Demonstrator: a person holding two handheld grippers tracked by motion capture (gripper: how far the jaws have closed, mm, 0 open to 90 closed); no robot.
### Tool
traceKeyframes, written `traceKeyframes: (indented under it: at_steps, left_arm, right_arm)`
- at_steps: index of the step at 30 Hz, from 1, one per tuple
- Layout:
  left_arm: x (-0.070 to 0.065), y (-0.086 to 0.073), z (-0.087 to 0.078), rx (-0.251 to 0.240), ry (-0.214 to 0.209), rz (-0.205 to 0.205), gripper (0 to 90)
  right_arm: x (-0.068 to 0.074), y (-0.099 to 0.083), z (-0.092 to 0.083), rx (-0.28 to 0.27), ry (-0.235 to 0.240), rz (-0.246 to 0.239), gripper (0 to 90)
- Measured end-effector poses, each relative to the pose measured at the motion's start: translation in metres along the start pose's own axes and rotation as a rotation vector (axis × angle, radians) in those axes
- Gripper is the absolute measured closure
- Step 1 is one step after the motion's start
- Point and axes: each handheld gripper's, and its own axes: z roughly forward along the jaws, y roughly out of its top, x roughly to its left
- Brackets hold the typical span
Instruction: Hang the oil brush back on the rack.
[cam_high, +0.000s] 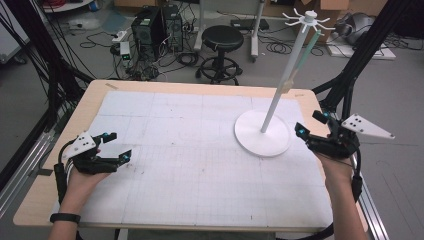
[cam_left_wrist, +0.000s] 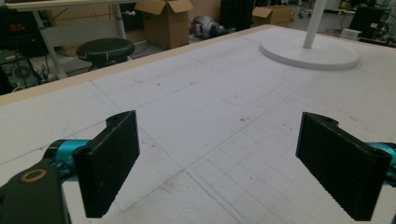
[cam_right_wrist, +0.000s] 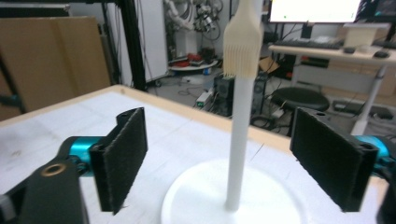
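right tongs (cam_high: 309, 131): wide open, empty | left tongs (cam_high: 114, 146): wide open, empty, resting on surface (cam_high: 190, 165) | pastry brush (cam_high: 300, 65): hangs upright from rack stand (cam_high: 272, 107), above and ahead of the nearer right tongs

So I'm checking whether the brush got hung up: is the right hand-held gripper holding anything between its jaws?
No, the right hand-held gripper stands open with nothing clamped, while the brush hangs beside the white stand's pole.
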Motion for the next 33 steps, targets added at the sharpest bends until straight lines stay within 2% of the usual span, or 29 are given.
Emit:
traceKeyframes:
  at_steps: [7, 18, 21, 25, 33]
  left_arm:
    - [0.006, 0.0, -0.008, -0.004, 0.031, -0.004, 13.4]
    - [0.013, -0.002, -0.017, -0.003, 0.062, -0.011, 13.4]
    - [0.015, -0.003, -0.018, 0.004, 0.07, -0.006, 13.4]
    - [0.017, -0.004, -0.02, -0.002, 0.079, -0.014, 13.4]
    - [0.018, -0.005, -0.019, 0.005, 0.082, -0.015, 13.4]
  right_arm:
    - [0.004, -0.037, 0.004, 0.087, 0.034, 0.017, 15.7]
    - [0.007, -0.082, 0.008, 0.142, 0.047, 0.064, 14.8]
    - [0.007, -0.089, 0.01, 0.171, 0.05, 0.063, 14.9]
    - [0.005, -0.096, 0.007, 0.177, 0.042, 0.063, 14.9]
    - [-0.007, -0.109, 0.003, 0.202, 0.015, 0.075, 14.9]
